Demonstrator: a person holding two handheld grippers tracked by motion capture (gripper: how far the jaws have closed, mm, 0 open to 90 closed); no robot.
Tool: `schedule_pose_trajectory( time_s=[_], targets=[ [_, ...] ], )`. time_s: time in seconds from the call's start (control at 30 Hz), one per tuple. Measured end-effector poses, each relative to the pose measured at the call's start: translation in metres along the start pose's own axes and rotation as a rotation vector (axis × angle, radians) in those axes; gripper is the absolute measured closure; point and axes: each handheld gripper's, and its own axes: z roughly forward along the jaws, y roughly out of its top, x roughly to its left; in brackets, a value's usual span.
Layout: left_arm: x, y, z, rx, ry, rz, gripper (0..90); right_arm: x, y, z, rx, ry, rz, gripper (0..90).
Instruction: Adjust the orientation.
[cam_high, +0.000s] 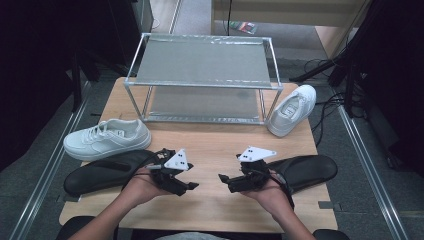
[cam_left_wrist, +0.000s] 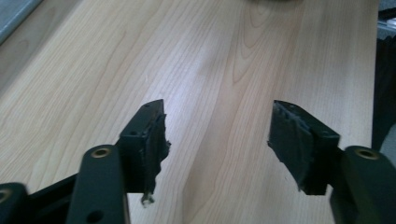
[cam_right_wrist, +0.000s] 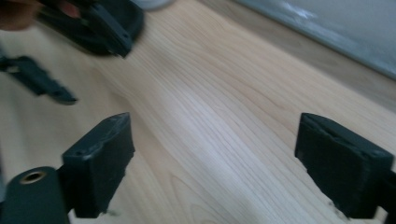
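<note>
High view: left gripper (cam_high: 186, 186) and right gripper (cam_high: 226, 179) low over pale wooden table (cam_high: 210, 145), tips facing, near each other; white lace-up sneaker (cam_high: 107, 138) at left edge, second white sneaker (cam_high: 292, 110) leaning by two-tier metal mesh rack (cam_high: 202, 80); black foam pads (cam_high: 107, 171) under forearms. Left gripper view: jaws wide apart, nothing between, bare wood. Right gripper view: jaws wide apart, empty, left gripper (cam_right_wrist: 70, 95) blurred ahead. Risk, as judged: tips colliding, cables snagging pads.

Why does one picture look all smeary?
In the right gripper view the left gripper at top left is smeared by motion blur and the rack edge looks soft; the left gripper view shows sharp wood grain; the high view has dark, dim sides.
</note>
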Motion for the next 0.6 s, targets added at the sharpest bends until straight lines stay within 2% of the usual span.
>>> schedule_pose_trajectory(
  time_s=[0.03,0.1,0.17,0.23,0.27,0.3,0.33,0.53,0.57,0.6],
  targets=[
    [0.0,0.0,0.0,0.0,0.0,0.0,38.9,0.0,0.0,0.0,0.0,0.0,0.0,13.8],
    [0.001,-0.003,-0.003,-0.005,-0.003,-0.021,39.1,-0.001,0.001,-0.005,-0.02,0.04,-0.017,15.3],
    [0.002,-0.008,-0.005,-0.004,-0.002,-0.037,39.9,0.001,0.001,-0.005,-0.006,0.064,-0.019,13.8],
    [0.003,-0.01,-0.006,0.001,0.0,-0.048,40.4,0.001,0.001,-0.004,-0.003,0.064,-0.015,13.7],
    [0.005,-0.013,-0.007,0.0,-0.009,-0.087,42.5,0.003,0.002,-0.003,0.004,0.057,-0.004,14.7],
    [0.005,-0.013,-0.007,0.0,-0.009,-0.087,44.0,0.003,0.002,-0.003,0.004,0.057,-0.004,14.7],
    [0.008,-0.015,-0.009,0.006,-0.01,-0.114,44.4,0.004,0.002,-0.003,0.008,0.04,-0.015,19.0],
    [0.006,-0.023,-0.018,-0.007,0.007,-0.133,43.6,0.001,0.001,-0.002,0.038,0.034,-0.02,28.2],
    [0.006,-0.023,-0.019,-0.001,0.003,-0.139,44.2,-0.001,0.0,-0.001,0.046,0.039,-0.014,29.4],
    [0.005,-0.021,-0.02,0.008,-0.042,-0.148,45.7,-0.001,0.001,-0.001,0.05,0.043,-0.006,30.5]
  ],
)
